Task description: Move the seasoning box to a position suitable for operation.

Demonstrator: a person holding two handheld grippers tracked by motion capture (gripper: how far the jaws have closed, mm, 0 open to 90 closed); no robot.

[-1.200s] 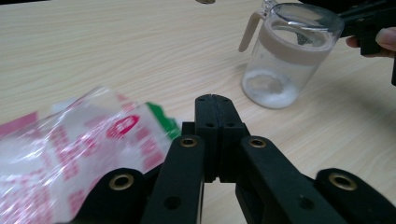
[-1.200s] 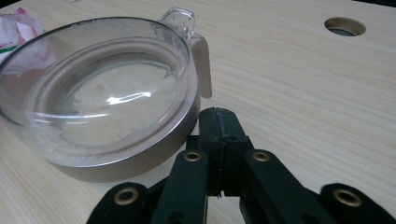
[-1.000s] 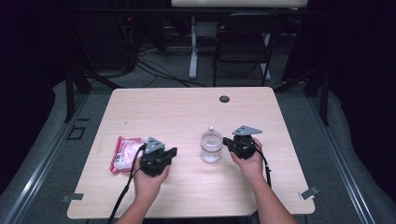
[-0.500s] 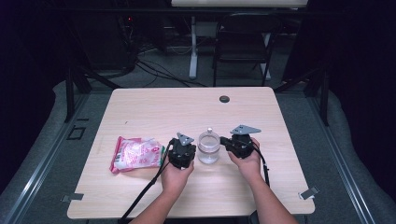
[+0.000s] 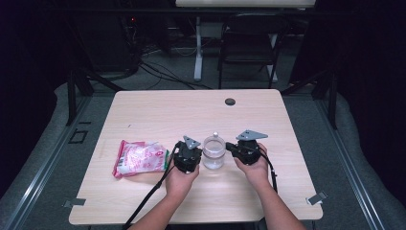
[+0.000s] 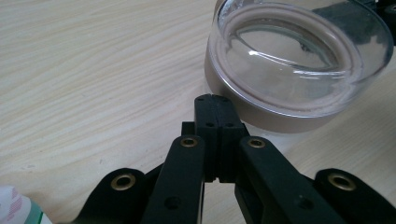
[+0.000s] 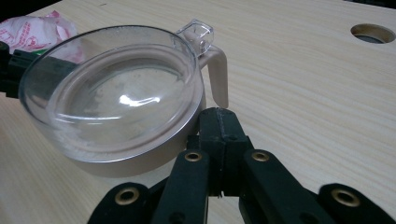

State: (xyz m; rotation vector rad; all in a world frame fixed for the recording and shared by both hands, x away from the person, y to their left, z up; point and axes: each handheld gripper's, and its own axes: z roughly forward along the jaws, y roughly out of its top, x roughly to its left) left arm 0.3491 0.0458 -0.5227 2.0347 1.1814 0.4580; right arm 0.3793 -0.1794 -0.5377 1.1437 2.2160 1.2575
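In the high view, a clear round lid [image 5: 213,152] with a small handle lies on the table [image 5: 158,115]. The left claw [image 5: 191,154] sits just beside the lid on its left, and the right claw [image 5: 233,147] just beside it on its right, each held in one of the person's hands. A pink snack packet [image 5: 139,157] lies on the table to the left of the lid, beyond the left claw. A dark round hole [image 5: 230,101] in the table sits past the lid, toward the far edge.

In the left gripper view, the left claw [image 6: 215,99] has its jaws pressed together with nothing between them, their tips close against the lid's [image 6: 299,56] pale rim; I cannot tell whether they touch it.

In the right gripper view, the right claw [image 7: 219,112] is likewise closed and empty, its tips close to the lid's [image 7: 116,88] rim, beside the handle [image 7: 212,70]. The snack packet [image 7: 35,30] lies beyond the lid, and the hole [image 7: 372,32] is well apart from it.
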